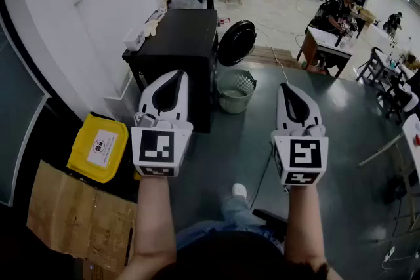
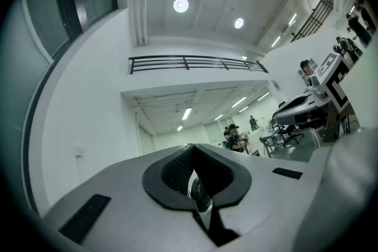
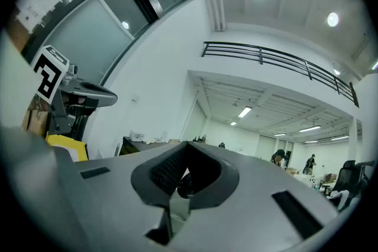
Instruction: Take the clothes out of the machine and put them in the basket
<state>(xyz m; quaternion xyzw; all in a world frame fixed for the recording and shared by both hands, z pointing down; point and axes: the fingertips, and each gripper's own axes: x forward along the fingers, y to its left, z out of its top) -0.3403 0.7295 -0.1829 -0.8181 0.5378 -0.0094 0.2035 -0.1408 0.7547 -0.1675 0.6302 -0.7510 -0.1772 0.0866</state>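
Observation:
In the head view the black machine (image 1: pixel 177 49) stands ahead at the left, against the white wall. Its round dark door (image 1: pixel 236 42) is swung open on the right side. I cannot see inside the drum, and no clothes show. A pale mesh basket (image 1: pixel 235 90) sits on the floor just below the door. My left gripper (image 1: pixel 182 73) hangs in front of the machine, shut and empty. My right gripper (image 1: pixel 284 85) is held level to the right of the basket, also shut with nothing in it. In each gripper view the jaws (image 2: pixel 192 147) (image 3: pixel 188 144) meet with no gap.
A yellow bin (image 1: pixel 100 146) and flattened cardboard (image 1: pixel 79 216) lie at the lower left. A white tub (image 1: pixel 134 37) rests on the machine's top. People sit at tables (image 1: pixel 328 36) at the back right. A cable (image 1: pixel 262 174) runs across the grey floor by my shoe (image 1: pixel 239 191).

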